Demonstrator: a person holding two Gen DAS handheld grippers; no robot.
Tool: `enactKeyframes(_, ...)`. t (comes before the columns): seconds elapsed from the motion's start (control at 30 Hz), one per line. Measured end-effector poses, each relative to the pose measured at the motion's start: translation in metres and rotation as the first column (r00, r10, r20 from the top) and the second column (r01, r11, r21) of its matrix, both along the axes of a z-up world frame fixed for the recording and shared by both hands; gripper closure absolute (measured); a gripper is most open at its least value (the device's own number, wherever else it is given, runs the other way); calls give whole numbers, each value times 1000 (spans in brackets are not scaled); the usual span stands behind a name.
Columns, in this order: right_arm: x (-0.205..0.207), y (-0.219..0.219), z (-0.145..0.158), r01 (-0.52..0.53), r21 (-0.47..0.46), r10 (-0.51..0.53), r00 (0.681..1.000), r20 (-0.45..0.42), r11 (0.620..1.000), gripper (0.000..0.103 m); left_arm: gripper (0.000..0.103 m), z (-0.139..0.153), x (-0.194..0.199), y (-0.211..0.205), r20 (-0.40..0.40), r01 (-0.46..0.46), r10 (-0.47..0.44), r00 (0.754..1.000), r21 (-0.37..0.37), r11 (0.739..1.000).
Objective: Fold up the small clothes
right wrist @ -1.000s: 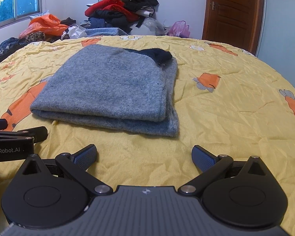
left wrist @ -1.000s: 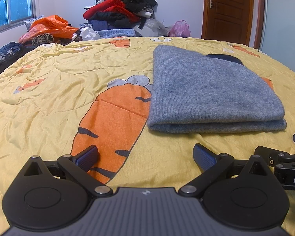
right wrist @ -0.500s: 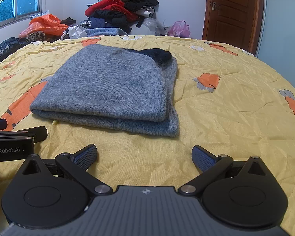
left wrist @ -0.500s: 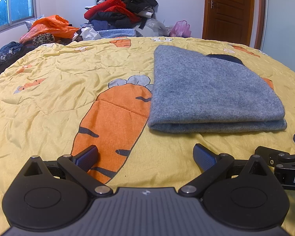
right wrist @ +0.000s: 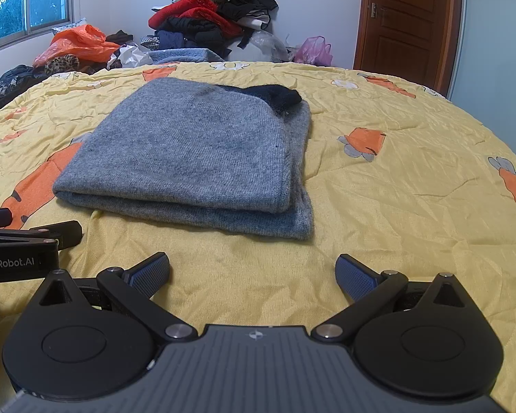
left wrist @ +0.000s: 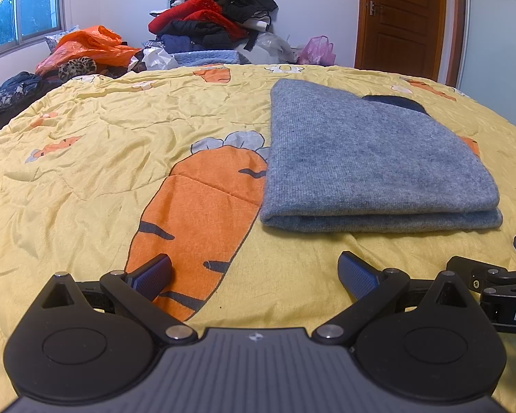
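A grey knit garment [left wrist: 368,158] lies folded flat on the yellow carrot-print bedspread [left wrist: 120,158], with a dark collar part [left wrist: 392,101] peeking out at its far edge. In the right wrist view the same grey garment [right wrist: 196,151] sits ahead and left of centre. My left gripper [left wrist: 254,273] is open and empty, low over the bedspread, short of the garment's near left corner. My right gripper [right wrist: 253,272] is open too, holding nothing, just short of the garment's near fold. Each gripper's side shows at the edge of the other's view.
A heap of red, black and blue clothes [left wrist: 216,24] is piled beyond the bed's far edge, beside orange bags [left wrist: 86,48] and a pink bag [left wrist: 318,50]. A brown door [left wrist: 402,17] stands at the back right, a window [left wrist: 17,7] at the left.
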State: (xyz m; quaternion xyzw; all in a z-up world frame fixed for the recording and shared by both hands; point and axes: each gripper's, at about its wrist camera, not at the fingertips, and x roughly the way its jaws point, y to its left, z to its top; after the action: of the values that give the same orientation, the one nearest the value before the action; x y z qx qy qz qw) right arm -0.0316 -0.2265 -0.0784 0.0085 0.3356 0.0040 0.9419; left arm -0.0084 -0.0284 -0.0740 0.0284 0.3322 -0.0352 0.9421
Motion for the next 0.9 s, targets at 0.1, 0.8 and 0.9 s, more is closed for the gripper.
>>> enactKeyframes(0.1,0,0,0,0,0,0,1000,0,1000,0,0,0,0,0,0,0,0,1000,0,1000)
enactKeyframes(0.8,0,-3,-1,32,-2,-32,999,0,999,0,0,0,0,0,0,0,0,1000,0,1000)
enactKeyframes(0.9,0,-3,-1,31,-4,-31,1000,-1,1000,0,0,0,0,0,0,0,0,1000,0,1000)
